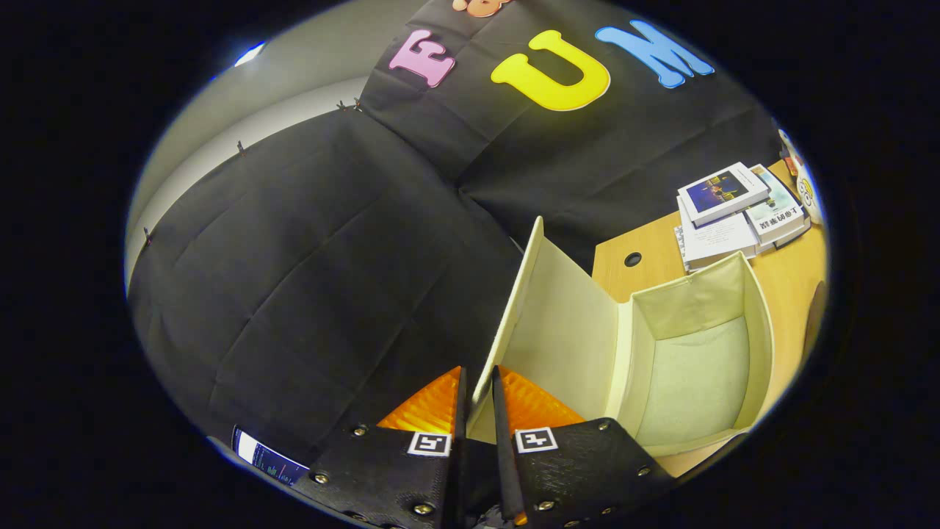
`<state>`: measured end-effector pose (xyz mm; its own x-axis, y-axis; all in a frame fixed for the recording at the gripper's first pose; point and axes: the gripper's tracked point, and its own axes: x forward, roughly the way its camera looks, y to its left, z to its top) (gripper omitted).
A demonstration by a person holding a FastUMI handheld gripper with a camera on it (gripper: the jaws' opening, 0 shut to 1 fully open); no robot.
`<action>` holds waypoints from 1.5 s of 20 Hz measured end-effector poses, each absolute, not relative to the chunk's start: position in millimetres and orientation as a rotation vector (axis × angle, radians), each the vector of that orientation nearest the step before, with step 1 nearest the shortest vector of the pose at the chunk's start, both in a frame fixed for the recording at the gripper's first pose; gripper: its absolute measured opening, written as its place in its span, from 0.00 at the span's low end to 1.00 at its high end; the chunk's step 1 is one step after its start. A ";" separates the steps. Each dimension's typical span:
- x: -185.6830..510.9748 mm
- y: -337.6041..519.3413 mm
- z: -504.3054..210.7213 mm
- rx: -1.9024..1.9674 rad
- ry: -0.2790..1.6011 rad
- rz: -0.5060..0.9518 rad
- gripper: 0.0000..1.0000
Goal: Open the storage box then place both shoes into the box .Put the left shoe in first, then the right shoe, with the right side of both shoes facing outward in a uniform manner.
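Because the lid must swing clear before any shoe can go in, I hold its edge in my gripper, both fingers closed on the thin panel with one on each face. Pinching the free edge gives me the longest lever about the hinge line, which is why the grasp sits there and not near the fold. The lid stands raised, roughly upright, joined along its far side to the storage box.

To the right of the lid, the box interior is exposed and holds nothing, so I judge the opening step nearly complete and the loading steps not yet begun. The box rests on the tabletop, which has a small round hole just beyond the lid.

Further right, beyond the box, a stack of books lies on the tabletop, well clear of the lid's swing. If released at this angle, the lid may fall shut.
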<state>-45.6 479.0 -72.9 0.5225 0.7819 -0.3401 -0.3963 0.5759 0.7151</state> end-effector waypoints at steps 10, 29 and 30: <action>-32.4 448.4 -63.9 0.509 0.596 0.726 0.97; 10.9 226.7 -101.9 0.187 0.520 0.383 0.97; 11.5 215.9 -106.0 0.176 0.526 0.366 0.97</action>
<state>11.5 215.9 -106.0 0.8020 0.3843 -0.4572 -0.2950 0.9205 0.2562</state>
